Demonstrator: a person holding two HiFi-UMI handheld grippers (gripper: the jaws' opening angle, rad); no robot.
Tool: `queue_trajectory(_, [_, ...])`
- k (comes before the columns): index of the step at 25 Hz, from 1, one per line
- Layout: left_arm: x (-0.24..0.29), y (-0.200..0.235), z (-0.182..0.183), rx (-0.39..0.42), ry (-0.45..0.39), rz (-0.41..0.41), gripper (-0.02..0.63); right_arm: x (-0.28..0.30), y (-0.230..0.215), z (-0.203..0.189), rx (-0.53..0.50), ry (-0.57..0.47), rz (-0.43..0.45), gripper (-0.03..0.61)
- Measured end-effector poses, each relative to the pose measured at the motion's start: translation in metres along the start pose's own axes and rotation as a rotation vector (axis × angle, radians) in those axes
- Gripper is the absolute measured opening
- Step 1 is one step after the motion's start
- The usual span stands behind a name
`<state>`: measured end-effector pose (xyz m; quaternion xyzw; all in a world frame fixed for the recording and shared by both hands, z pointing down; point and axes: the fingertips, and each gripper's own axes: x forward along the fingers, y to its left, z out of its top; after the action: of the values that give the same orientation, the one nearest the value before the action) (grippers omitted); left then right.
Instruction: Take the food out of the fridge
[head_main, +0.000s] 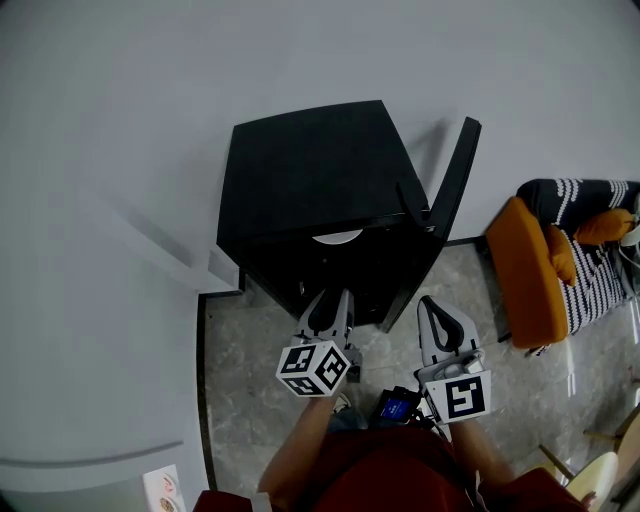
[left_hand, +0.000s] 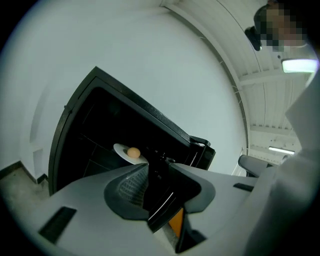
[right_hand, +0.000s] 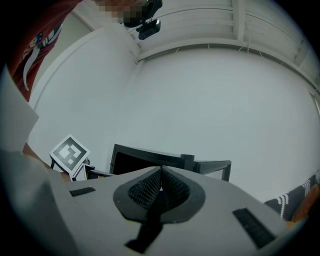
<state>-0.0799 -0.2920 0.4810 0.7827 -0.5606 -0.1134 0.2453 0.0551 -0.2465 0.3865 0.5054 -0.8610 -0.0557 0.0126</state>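
Note:
A small black fridge (head_main: 310, 170) stands against the white wall with its door (head_main: 455, 175) swung open to the right. On a shelf inside lies a white plate (left_hand: 122, 151) with a round orange-brown piece of food (left_hand: 133, 152) on it; the head view shows only the plate's rim (head_main: 337, 237). My left gripper (head_main: 328, 300) hovers just in front of the fridge opening, its jaws open with nothing between them (left_hand: 157, 172). My right gripper (head_main: 432, 305) stays beside it, further right and outside the fridge, with its ribbed pads pressed together (right_hand: 161, 175).
An orange armchair (head_main: 530, 270) with a striped blanket stands to the right of the fridge door. The fridge sits in a corner, with the wall close on its left. The floor is grey marble tile (head_main: 250, 400).

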Motion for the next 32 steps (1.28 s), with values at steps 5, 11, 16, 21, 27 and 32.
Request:
queue_trajectory(5, [0.011,0.012,-0.004,-0.208,-0.005,-0.013,0.131,0.005,-0.001,0.005,0.011,-0.020,-0.014,0.021])
queue_trajectory(11, [0.020,0.028,-0.008,-0.495,-0.036,-0.043,0.147,0.005,0.001,-0.005,-0.027,0.023,-0.002,0.021])
queue_trajectory(16, [0.025,0.044,-0.009,-0.716,-0.088,-0.056,0.150,0.006,0.001,-0.009,-0.047,0.057,-0.004,0.021])
queue_trajectory(21, [0.032,0.051,-0.008,-0.798,-0.128,-0.080,0.150,0.008,0.002,-0.005,-0.034,0.032,-0.014,0.021])
queue_trajectory(27, [0.042,0.061,-0.004,-0.840,-0.170,-0.076,0.150,0.009,0.006,-0.006,-0.031,0.036,-0.011,0.021])
queue_trajectory(32, [0.055,0.068,-0.008,-0.911,-0.186,-0.063,0.150,0.008,0.008,0.000,-0.022,0.016,-0.016,0.021])
